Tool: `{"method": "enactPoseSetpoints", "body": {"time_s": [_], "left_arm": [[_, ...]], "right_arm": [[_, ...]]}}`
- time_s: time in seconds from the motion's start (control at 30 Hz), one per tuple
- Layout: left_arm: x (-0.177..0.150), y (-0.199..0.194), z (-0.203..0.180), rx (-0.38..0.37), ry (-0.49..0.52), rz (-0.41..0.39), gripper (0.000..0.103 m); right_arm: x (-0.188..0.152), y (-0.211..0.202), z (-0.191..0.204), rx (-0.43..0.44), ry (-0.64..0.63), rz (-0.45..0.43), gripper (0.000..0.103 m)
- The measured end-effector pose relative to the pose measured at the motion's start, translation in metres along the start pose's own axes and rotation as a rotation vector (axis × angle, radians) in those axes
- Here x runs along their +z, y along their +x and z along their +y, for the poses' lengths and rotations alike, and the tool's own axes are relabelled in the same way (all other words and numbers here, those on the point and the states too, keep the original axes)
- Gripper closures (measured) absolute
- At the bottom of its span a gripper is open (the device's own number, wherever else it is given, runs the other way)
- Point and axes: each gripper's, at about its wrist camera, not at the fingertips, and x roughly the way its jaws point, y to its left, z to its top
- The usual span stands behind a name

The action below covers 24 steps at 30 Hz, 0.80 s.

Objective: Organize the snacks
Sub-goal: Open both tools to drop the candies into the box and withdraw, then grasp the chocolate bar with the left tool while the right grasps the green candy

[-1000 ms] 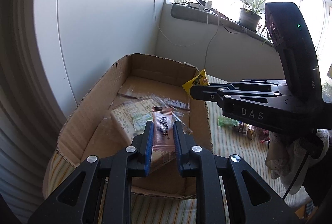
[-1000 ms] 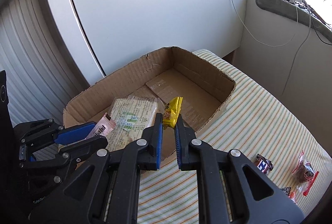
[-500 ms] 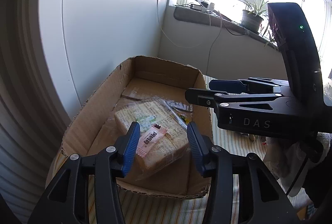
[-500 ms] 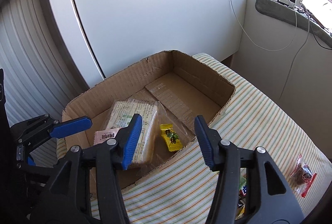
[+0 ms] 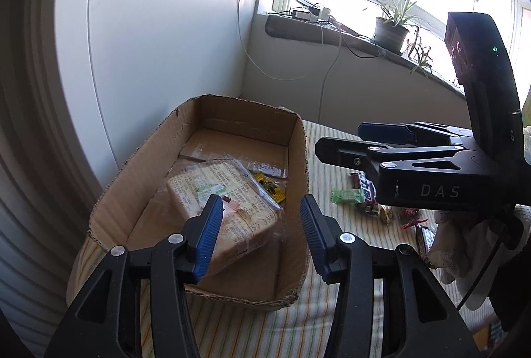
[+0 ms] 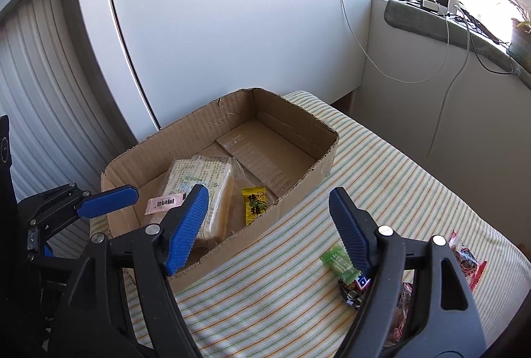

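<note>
An open cardboard box [image 5: 297, 158] [image 6: 300, 190] lies on a striped cloth. Inside it are a large clear-wrapped biscuit pack [image 5: 225, 188] [image 6: 202, 175], a pink packet [image 6: 165, 202] on top of that pack, and a yellow candy packet [image 6: 254, 203] [image 5: 270, 188] on the box floor. My left gripper [image 5: 260, 205] hangs open over the box's near end with nothing between its jaws. My right gripper [image 6: 268, 195] [image 5: 341, 138] hovers over the box's right wall. Its jaws are opening and hold nothing. Beside the box lie a green packet [image 6: 338, 261] [image 5: 345, 195] and other loose snacks.
A dark-wrapped bar [image 6: 356, 288] and a red packet [image 6: 468, 261] lie on the cloth right of the box. A white wall panel stands close behind the box. A windowsill with cables and a potted plant [image 5: 390, 32] is further back. A gloved hand [image 5: 458, 245] holds the right gripper.
Both grippers went from shut to open. The pink packet dropped onto the biscuit pack and the yellow packet fell to the box floor. The right gripper drew back slightly.
</note>
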Motion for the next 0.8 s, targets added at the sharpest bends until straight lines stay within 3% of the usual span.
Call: {"method": "enactPoseSetpoints", "body": {"time_s": [0.4,0.77,0.8], "left_arm": [[-0.005,0.007,-0.039,-0.089,0.037,0.017,0.056],[-0.021,0.025,-0.104,-0.247,0.113,0.105,0.062],[-0.023,0.026,-0.111,-0.262,0.123,0.114,0.062]], "right_arm": [[-0.052,-0.063,-0.057,-0.115,0.083,-0.007,0.025],[-0.111,-0.093,-0.123,-0.219,0.229,0.059,0.026],[-0.115,-0.093,-0.127,-0.223,0.234,0.067,0.031]]}}
